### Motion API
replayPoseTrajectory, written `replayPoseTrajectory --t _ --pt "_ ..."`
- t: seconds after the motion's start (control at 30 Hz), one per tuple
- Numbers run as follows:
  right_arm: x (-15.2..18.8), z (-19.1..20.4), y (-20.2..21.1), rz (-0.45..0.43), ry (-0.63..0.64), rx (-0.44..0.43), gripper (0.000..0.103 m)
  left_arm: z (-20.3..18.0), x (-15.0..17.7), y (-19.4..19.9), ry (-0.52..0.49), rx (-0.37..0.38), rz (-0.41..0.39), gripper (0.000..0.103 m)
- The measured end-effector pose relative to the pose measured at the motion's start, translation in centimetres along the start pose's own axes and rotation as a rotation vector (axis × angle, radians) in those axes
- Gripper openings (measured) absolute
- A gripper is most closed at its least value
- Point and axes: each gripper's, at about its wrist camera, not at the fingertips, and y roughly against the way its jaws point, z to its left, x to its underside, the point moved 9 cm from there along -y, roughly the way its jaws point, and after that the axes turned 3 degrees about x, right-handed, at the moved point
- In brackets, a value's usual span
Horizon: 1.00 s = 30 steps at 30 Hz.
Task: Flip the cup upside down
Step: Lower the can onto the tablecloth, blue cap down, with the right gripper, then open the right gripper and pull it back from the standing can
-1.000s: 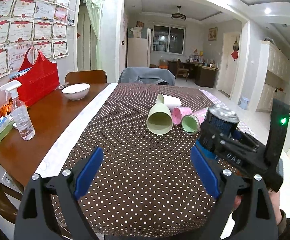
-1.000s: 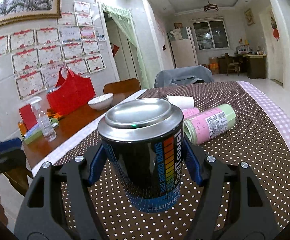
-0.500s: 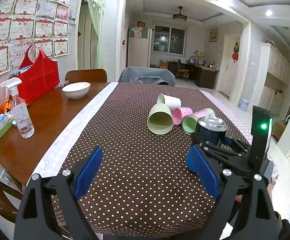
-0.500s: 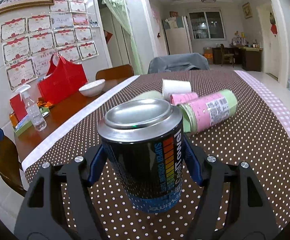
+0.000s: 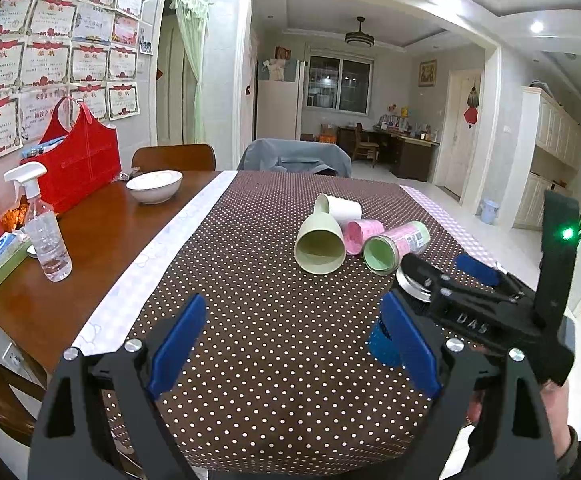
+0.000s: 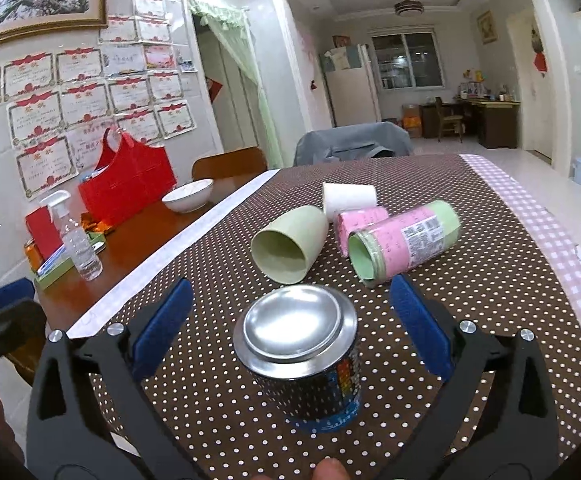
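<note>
A black and blue metal cup stands upside down on the dotted tablecloth, its silver base up. My right gripper is open, with its blue pads apart on either side of the cup and not touching it. In the left wrist view the cup is mostly hidden behind the right gripper. My left gripper is open and empty above the cloth's near edge.
Several cups lie on their sides mid-table: a pale green one, a white one, a pink one and a pink-green tumbler. A spray bottle, a white bowl and a red bag sit on the bare wood at the left.
My right gripper lowered the metal cup onto the tablecloth, opened and let it go. The left gripper stayed open and nearly still.
</note>
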Motion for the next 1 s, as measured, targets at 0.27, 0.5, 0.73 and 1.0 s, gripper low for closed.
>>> replayPoseTrajectory --t 0.27,0.5,0.73,1.0 --pt "-1.6 -0.1 2.4 0.003 -0.042 0.022 0.097 -0.6 -0.4 0.7 -0.038 -0.044 -0.003 0.088" --pt "-2.5 -0.7 5.3 0.002 -0.085 0.054 0.097 -1.5 -1.1 1.8 -0.074 -0.066 -0.036 0.090" --pt "-3.5 -0.7 8.5 -0.025 -0.086 0.093 0.097 -2.4 -2.2 3.5 -0.117 -0.089 -0.110 0.099" --pt "-4.1 0.0 12.1 -0.075 -0.058 0.138 0.097 -3.1 -2.8 4.9 -0.085 -0.052 -0.150 0.099"
